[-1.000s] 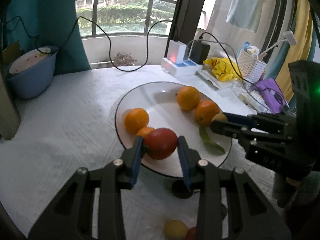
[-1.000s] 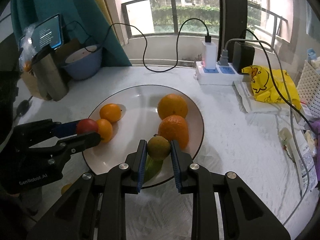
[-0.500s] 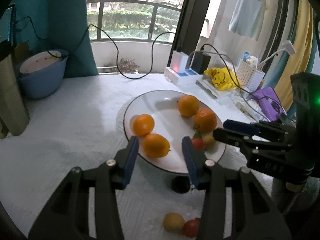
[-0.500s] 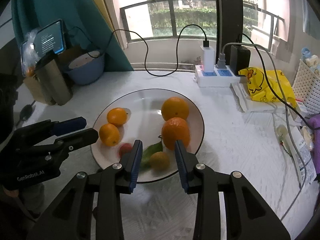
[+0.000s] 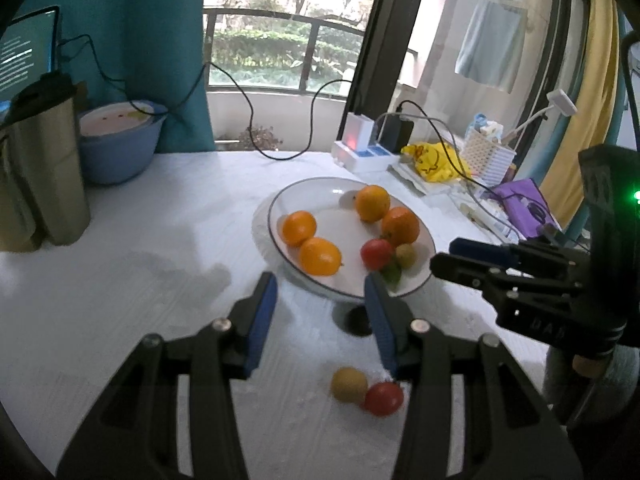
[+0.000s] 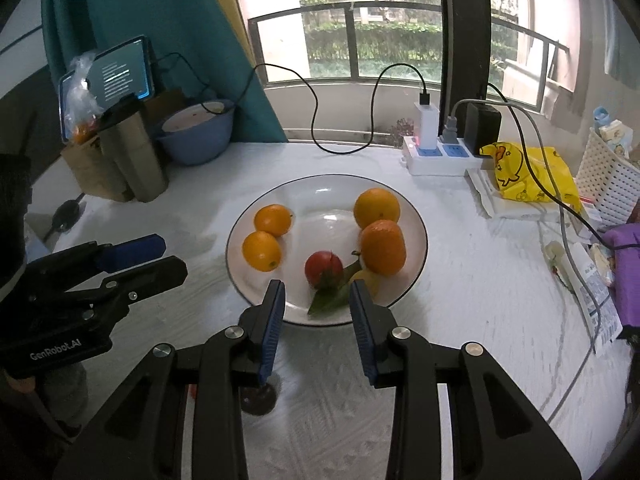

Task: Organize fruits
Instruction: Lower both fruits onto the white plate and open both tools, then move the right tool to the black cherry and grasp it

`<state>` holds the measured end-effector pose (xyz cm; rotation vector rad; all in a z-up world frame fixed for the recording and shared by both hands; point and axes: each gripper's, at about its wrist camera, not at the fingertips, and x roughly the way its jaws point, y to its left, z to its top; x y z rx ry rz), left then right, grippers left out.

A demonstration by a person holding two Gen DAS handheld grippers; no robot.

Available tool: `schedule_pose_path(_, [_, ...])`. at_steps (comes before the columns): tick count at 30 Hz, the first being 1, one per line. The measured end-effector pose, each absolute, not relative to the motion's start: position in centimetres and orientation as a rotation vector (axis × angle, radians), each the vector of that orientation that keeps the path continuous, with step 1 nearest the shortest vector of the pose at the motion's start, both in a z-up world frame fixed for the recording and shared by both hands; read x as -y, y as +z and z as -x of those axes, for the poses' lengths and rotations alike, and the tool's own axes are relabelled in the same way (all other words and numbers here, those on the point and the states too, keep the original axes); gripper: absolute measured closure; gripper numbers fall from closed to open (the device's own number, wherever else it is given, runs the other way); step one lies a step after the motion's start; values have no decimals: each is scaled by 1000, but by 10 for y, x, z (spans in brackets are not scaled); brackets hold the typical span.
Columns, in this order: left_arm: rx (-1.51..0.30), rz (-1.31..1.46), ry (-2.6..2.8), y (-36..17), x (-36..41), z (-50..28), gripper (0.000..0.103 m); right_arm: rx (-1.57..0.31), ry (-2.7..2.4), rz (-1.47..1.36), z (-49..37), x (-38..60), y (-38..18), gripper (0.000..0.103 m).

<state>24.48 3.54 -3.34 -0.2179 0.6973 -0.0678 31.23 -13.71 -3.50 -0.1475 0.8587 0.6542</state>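
White plate sits mid-frame in the right wrist view, on a white tablecloth. On it: four oranges, two at left, two at right; a red tomato-like fruit low centre, touching a green leaf; a small yellow fruit partly hidden behind the right finger. Right gripper released, jaws apart, nothing between them, just short of the plate's near rim. Left gripper likewise spread and empty, near the plate edge. Lower centre of the left wrist view: one yellowish fruit and one red fruit lie touching on the cloth, off the plate.
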Motion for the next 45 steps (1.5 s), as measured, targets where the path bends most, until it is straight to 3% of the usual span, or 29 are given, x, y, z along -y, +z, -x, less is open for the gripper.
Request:
schedule_pose_path(21, [-686, 233, -62, -38, -39, -191, 56, -850, 652, 163, -267, 134, -31, 67])
schedule_pose_path(45, [-771, 257, -51, -75, -36, -170, 56, -973, 682, 146, -255, 128, -82, 67])
